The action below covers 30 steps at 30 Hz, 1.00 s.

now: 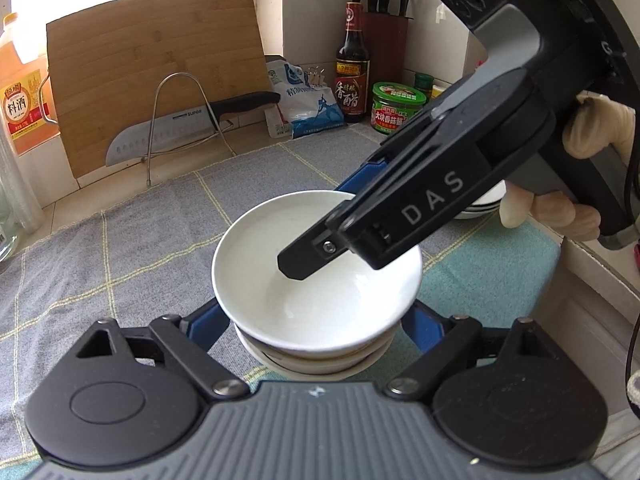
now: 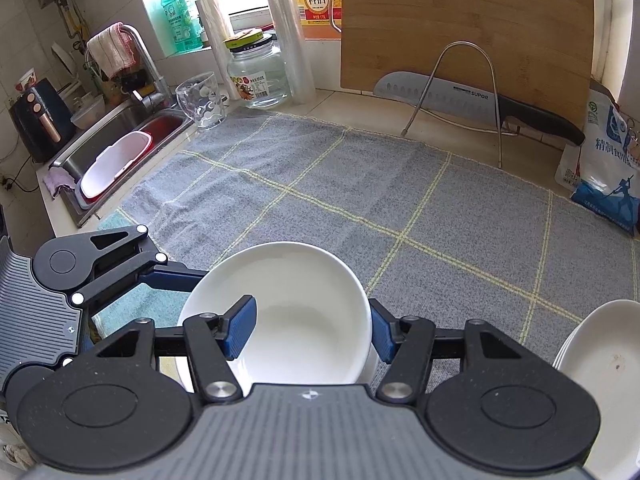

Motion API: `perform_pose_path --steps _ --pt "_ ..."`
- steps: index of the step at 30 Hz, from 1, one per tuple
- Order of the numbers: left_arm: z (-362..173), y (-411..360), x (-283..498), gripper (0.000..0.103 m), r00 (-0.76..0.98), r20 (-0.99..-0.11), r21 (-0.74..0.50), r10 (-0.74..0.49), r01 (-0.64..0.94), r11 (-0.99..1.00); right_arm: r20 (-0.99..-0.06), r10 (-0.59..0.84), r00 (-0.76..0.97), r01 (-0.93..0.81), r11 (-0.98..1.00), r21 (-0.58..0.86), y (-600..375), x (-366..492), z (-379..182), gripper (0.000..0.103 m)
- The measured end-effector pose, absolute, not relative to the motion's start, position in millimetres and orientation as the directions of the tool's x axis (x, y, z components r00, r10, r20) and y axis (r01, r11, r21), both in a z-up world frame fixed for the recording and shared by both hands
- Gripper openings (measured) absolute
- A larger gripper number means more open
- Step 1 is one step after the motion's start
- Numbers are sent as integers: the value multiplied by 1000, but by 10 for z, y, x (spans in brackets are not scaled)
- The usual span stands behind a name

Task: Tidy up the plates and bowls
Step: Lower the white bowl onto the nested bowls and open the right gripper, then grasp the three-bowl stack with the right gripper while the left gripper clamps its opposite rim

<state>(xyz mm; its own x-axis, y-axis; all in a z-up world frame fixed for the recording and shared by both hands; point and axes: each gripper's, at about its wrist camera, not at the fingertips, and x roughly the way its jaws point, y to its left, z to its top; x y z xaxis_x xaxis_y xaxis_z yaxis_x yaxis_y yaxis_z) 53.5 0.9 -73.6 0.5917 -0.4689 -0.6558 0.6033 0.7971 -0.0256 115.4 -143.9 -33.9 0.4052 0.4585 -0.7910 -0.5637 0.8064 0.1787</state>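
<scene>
A white bowl (image 1: 316,280) sits on top of a short stack of white bowls (image 1: 312,362) on the grey checked cloth (image 1: 120,248). My right gripper (image 1: 326,226) reaches down from the upper right. One finger is inside the bowl and the other behind its far rim, shut on the bowl's wall. In the right wrist view this gripper (image 2: 310,330) straddles the same bowl (image 2: 296,320). My left gripper (image 1: 316,322) flanks the stack below the top bowl and holds its sides; the tips are hidden under the rim. One of its fingers (image 2: 172,276) shows at the left.
More white plates (image 2: 600,364) lie at the right, also seen as plates (image 1: 486,202) behind the right gripper. At the back stand a cutting board (image 1: 160,80), a knife (image 1: 168,132) on a wire rack, bottles, a jar and a salt bag (image 1: 304,104). A sink (image 2: 116,148) lies left.
</scene>
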Motion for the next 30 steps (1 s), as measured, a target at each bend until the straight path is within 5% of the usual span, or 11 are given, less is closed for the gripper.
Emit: perform_pose_path --steps 18,26,30 --pt "-740 12 581 94 581 -656 -30 -481 617 786 -796 452 404 -555 812 180 -1436 1164 -405 67" --pt "-724 63 580 97 576 -656 -32 -488 624 781 -779 458 428 -568 807 162 -1437 1096 -372 95" --pt "-704 127 583 98 562 -661 -44 -497 632 773 -764 451 461 -577 806 128 -1429 1034 -304 102"
